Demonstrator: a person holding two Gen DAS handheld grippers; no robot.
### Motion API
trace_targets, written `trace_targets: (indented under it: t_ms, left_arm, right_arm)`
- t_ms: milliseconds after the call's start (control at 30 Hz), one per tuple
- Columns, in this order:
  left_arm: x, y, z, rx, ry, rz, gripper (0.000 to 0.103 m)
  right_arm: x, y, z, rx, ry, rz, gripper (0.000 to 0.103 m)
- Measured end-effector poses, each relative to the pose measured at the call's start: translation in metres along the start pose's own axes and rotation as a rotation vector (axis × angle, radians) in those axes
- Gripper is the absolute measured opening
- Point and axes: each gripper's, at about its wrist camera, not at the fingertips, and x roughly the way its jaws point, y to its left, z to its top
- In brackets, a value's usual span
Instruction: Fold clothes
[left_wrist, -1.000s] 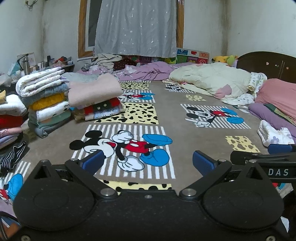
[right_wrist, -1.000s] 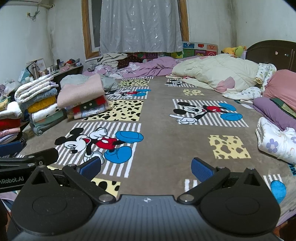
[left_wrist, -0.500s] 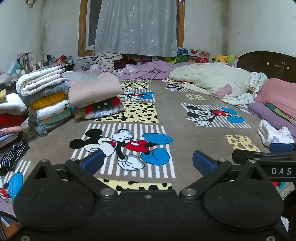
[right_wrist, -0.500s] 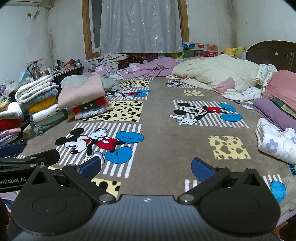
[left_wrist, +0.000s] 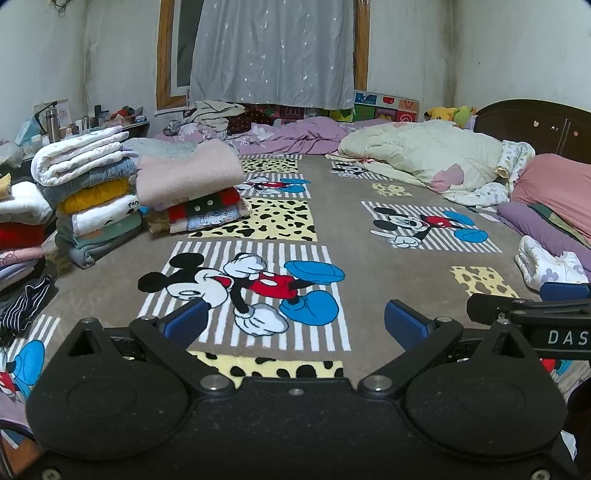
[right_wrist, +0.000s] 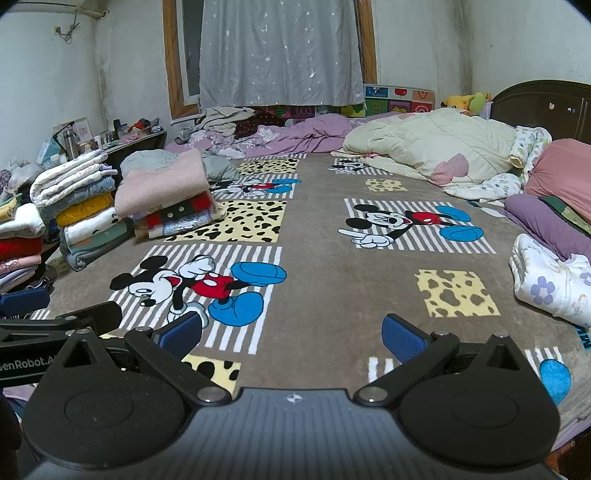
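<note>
Even, cool indoor light, soft shadows, sharp focus, fisheye bending, dark corners

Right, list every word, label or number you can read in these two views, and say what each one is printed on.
"DAS": white letters on the black body of the right tool, cut off at the frame edge in the left wrist view.
"GenRobot.A": on the black body of the left tool, first letter clipped, in the right wrist view.
"pan": on a folded white garment in the stack; the rest is hidden.
Foam mat tiles under the curtain: too blurred to read.
</note>
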Motion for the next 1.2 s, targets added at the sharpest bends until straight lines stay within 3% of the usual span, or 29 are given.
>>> trace_targets:
  t_ms: [1200]
  left_arm:
    - [0.0049,0.0009,-0.001,-0.003,0.005,0.012,0.103]
  right_arm:
    - [0.0042,-0.0002,0.0011,-0.004,0.01,0.002,0.103]
